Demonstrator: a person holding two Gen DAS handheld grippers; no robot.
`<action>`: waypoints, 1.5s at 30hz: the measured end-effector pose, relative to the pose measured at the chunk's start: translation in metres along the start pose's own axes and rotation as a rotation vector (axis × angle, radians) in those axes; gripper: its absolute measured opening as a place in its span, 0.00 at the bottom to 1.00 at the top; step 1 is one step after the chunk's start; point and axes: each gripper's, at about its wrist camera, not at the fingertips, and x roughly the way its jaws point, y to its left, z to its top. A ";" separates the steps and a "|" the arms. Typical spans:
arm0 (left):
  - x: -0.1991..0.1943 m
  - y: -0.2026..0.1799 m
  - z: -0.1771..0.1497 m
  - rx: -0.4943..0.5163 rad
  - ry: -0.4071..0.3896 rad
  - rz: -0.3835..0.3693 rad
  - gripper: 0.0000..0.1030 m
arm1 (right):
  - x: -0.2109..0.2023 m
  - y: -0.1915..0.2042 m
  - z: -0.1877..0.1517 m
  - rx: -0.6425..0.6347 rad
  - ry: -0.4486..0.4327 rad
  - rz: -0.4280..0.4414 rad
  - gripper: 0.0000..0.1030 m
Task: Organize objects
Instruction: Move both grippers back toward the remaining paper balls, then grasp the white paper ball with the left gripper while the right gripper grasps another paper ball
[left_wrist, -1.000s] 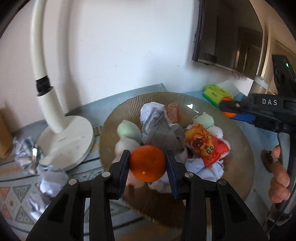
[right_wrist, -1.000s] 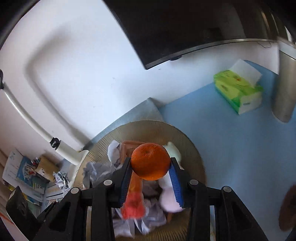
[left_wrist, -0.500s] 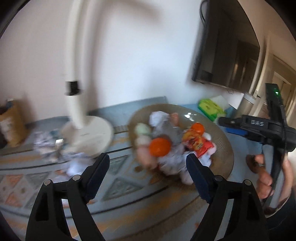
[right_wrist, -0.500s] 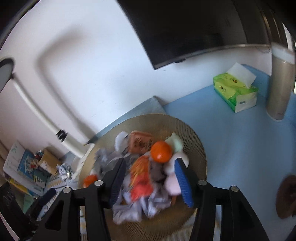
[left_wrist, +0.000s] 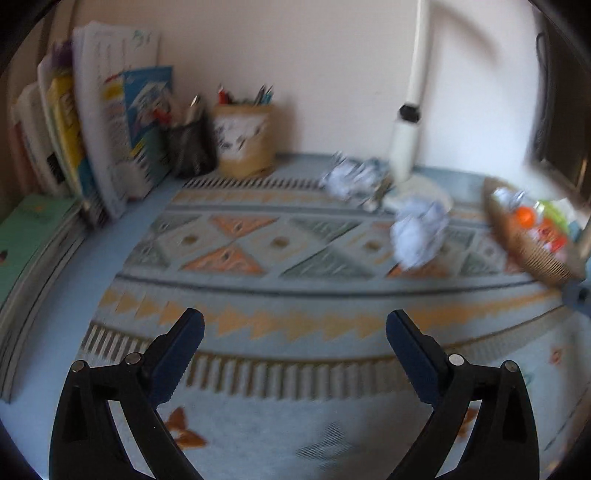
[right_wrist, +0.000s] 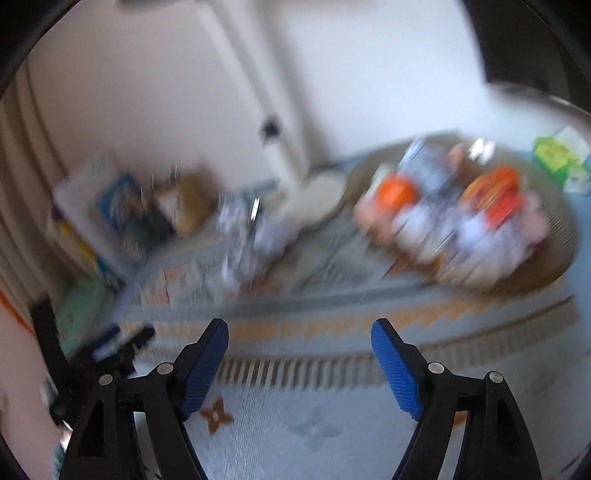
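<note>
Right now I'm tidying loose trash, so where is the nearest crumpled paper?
In the left wrist view, the crumpled paper lies right of centre on the patterned mat, just before the lamp base.

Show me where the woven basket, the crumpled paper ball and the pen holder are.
woven basket (left_wrist: 532, 254): left wrist view, on its ribbed outer wall.
crumpled paper ball (left_wrist: 417, 232): left wrist view, on its middle.
pen holder (left_wrist: 243, 147): left wrist view, on its front.

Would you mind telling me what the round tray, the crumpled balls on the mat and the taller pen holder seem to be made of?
Round tray: probably woven rattan or ribbed wicker, matte tan, with fine concentric ridges.
Crumpled balls: most likely paper, pale bluish-white with sharp creases; blur leaves this open.
Pen holder: perhaps kraft card or bamboo, matte tan with a white printed panel; too blurred to tell.
Mat: looks like flat-woven patterned fabric.
</note>
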 end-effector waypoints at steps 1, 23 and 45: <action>0.003 0.003 -0.002 -0.002 0.008 0.008 0.96 | 0.009 0.007 -0.006 -0.025 0.015 -0.022 0.76; -0.009 -0.002 -0.009 0.021 -0.029 -0.068 0.97 | 0.040 0.031 -0.030 -0.186 0.015 -0.259 0.90; 0.066 -0.073 0.059 0.126 0.123 -0.215 0.97 | 0.116 0.032 0.127 0.053 0.201 -0.061 0.71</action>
